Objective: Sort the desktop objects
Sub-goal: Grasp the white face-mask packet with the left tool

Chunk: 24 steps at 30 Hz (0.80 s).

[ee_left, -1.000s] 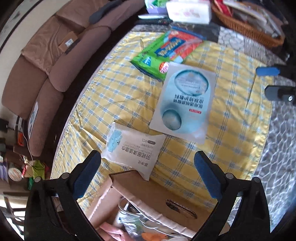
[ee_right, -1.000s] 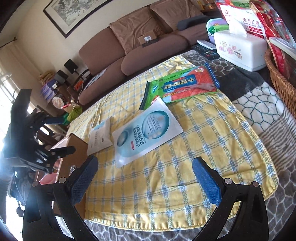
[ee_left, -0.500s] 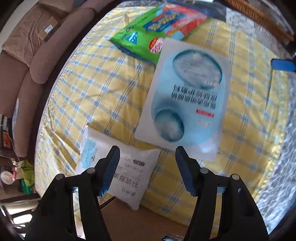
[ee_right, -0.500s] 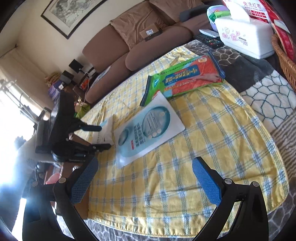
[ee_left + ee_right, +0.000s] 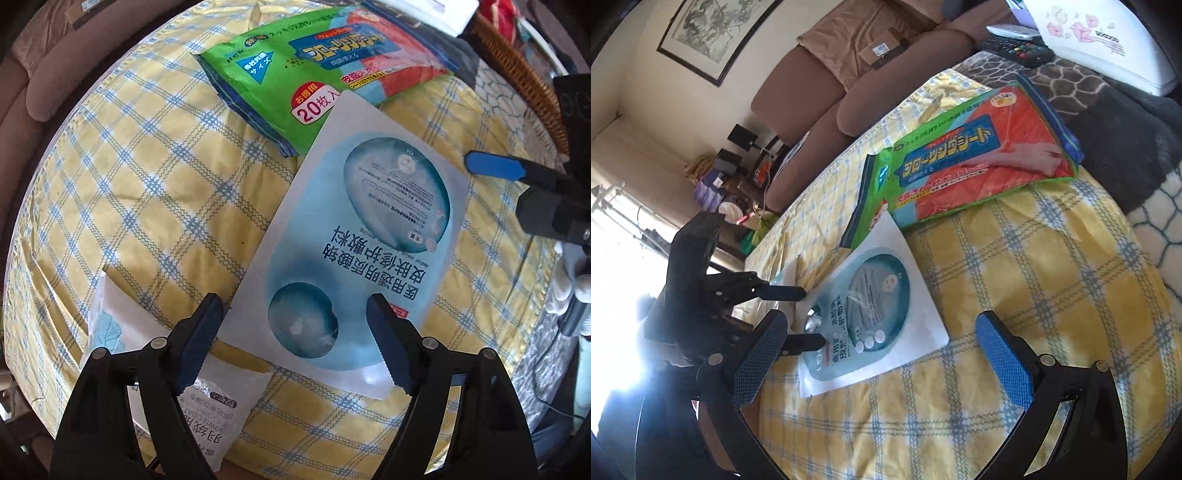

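My left gripper [image 5: 295, 332] stands released astride the near end of the blue mask sachet [image 5: 362, 236], mid-cloth on the checked tablecloth [image 5: 140, 192]; flat and slick — it may slide away; further off, its far corner overlaps the green wipes pack [image 5: 277, 85] and could drag it; my right gripper [image 5: 882, 354] hangs unclenched, empty.

Flat blue mask sachet [image 5: 354, 236] overlaps green wipes pack [image 5: 295, 74], white pouch [image 5: 207, 398] beside

1. Green pack [image 5: 280, 77]: "20枚入" in a white oval, "お得用" above it; "フローリングシート" in yellow in the right wrist view.
2. Blue sachet [image 5: 354, 251]: "医用透明质酸钠皮肤修护敷料", seen upside down.
3. White pouch [image 5: 218, 402]: "DOWN COAT", partly hidden.
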Available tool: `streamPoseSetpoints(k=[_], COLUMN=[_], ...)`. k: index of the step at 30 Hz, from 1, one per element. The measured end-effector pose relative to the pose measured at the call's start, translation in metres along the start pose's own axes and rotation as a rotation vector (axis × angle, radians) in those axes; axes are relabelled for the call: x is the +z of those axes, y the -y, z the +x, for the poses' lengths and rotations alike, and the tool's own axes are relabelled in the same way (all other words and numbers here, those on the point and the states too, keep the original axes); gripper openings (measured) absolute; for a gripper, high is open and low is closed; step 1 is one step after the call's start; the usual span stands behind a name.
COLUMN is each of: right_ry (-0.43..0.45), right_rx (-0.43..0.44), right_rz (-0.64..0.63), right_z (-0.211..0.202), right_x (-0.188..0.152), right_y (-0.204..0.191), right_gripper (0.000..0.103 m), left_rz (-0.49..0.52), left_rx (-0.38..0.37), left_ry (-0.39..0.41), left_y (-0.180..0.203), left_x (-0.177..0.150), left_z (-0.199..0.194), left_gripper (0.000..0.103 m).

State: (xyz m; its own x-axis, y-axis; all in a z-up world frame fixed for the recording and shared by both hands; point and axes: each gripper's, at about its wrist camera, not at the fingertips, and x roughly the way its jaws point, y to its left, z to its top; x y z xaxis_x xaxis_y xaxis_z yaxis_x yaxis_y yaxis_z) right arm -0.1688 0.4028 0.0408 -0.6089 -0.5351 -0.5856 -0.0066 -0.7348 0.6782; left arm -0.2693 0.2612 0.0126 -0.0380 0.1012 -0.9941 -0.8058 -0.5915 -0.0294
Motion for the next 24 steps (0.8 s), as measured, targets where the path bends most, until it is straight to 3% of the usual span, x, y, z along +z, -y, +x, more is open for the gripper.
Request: streamPoseSetpoints(k=[7,12,16,18,20,24], right_ry=[0.007,-0.056,-0.150,-0.184,-0.195,-0.193], right_rx=[0.123,0.355,0.295,0.219,0.237,0.307], right_rz=[0.058,0.137,0.085,0.054,0.069,0.104], right_z=[0.007,-0.007,-0.006,-0.006,-0.008,-0.007], right_x=[-0.001,-0.004,-0.014,-0.017,-0.018,-0.026], right_y=[-0.001,0.009,0.001,-0.003,-0.007,-0.004], right_gripper=[0.103,0.103,0.100,0.097,0.102,0.102], left_rz=[0.004,0.030,0.032,0.044,0.042,0.017], left_rx=[-0.042,-0.059,-0.082,-0.082,-0.087,-0.156], left_ry=[-0.005,-0.009,0.006,0.018,0.026,0.049], left_y=[0.001,0.008,0.017,0.024,0.029,0.035], left_x=[0.001,0.003,0.005,0.004,0.003,-0.003], left_z=[-0.002,-0.005,-0.008,-0.010,-0.012,-0.021], left_gripper=[0.085,0.087,0.090,0.090,0.092,0.092])
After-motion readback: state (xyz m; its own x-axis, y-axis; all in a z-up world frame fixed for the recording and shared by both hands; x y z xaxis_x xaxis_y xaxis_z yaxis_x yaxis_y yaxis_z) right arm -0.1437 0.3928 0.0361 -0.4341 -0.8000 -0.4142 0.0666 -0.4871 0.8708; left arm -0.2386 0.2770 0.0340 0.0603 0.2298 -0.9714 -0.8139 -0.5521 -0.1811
